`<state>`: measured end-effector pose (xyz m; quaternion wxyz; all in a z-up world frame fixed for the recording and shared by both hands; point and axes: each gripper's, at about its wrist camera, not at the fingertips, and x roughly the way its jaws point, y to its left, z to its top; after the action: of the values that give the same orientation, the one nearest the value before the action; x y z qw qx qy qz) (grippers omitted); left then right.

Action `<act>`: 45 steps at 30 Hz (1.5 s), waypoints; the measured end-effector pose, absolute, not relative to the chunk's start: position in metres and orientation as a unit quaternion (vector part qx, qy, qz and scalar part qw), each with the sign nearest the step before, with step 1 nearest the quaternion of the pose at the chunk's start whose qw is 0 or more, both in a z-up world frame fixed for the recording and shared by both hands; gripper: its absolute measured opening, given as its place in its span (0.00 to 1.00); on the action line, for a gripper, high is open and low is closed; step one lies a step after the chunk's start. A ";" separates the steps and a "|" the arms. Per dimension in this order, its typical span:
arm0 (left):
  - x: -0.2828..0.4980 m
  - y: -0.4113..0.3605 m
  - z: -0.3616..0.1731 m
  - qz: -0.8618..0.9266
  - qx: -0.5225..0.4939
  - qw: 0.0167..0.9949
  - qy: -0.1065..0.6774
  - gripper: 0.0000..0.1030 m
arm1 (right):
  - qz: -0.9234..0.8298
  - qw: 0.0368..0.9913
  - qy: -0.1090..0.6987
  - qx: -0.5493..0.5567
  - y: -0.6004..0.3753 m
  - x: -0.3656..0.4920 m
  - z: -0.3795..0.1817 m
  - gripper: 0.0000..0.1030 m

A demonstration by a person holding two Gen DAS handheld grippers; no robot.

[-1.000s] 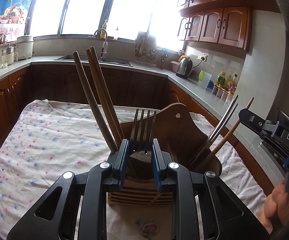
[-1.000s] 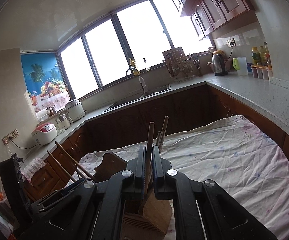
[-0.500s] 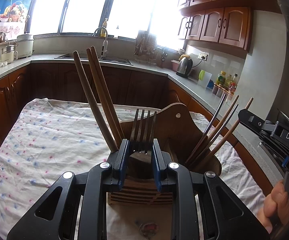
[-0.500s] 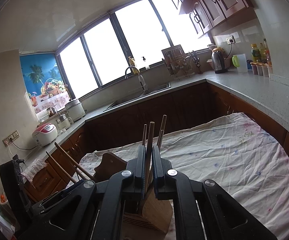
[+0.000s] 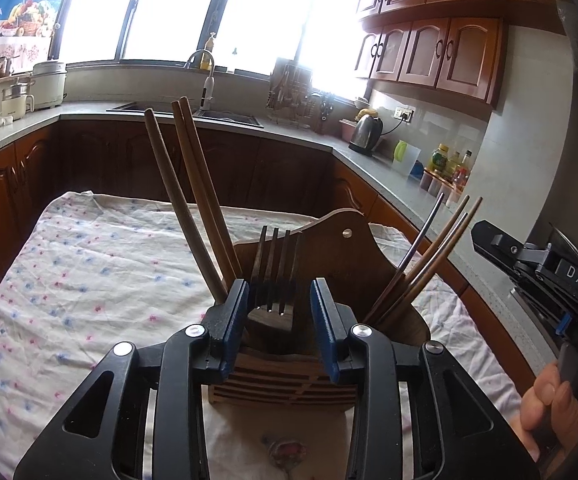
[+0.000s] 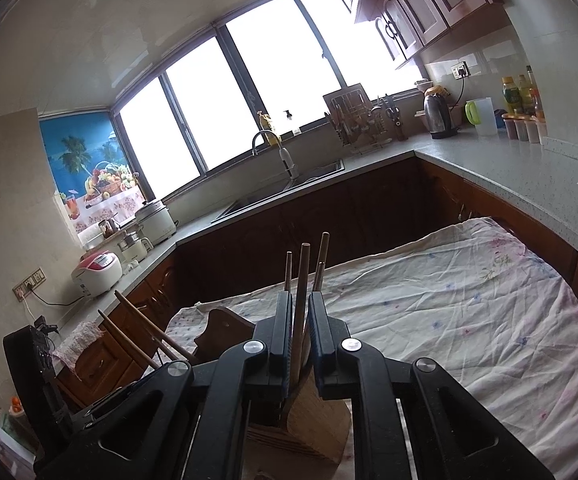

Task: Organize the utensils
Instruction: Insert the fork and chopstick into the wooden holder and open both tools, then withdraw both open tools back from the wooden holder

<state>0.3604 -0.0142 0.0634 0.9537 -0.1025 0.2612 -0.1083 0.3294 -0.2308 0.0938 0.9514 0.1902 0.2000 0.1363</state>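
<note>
- The left hand-held gripper (image 5: 279,312) is spreading its jaws; the fork (image 5: 275,268) stands tines-up between them in the holder (image 5: 329,264), untouched.
- The right hand-held gripper (image 6: 300,328) is opening too, its chopstick (image 6: 300,300) upright between the pads, apparently just freed.
- Both utensils stand near-vertical straight ahead of their grippers on the desk (image 5: 89,260).

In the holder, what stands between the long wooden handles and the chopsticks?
The fork, tines up, in the middle slot; the left wrist view shows it.
</note>
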 end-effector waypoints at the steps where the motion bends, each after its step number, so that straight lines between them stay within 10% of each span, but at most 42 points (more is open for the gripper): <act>1: 0.359 -0.015 0.064 -0.109 -0.102 0.954 0.260 0.36 | 0.136 0.951 0.199 0.192 -0.232 0.329 0.094 0.19; 19: 0.304 0.003 0.067 -0.093 -0.128 0.959 0.236 0.72 | 0.157 0.944 0.187 0.223 -0.246 0.302 0.098 0.70; 45: 0.146 0.048 0.041 -0.014 -0.128 0.957 0.259 0.90 | 0.168 0.941 0.245 0.164 -0.228 0.151 0.031 0.78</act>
<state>0.1458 0.0479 0.0414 0.9572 -0.1278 0.2594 -0.0138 0.1508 -0.2279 0.0311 0.9407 0.1642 0.2449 0.1680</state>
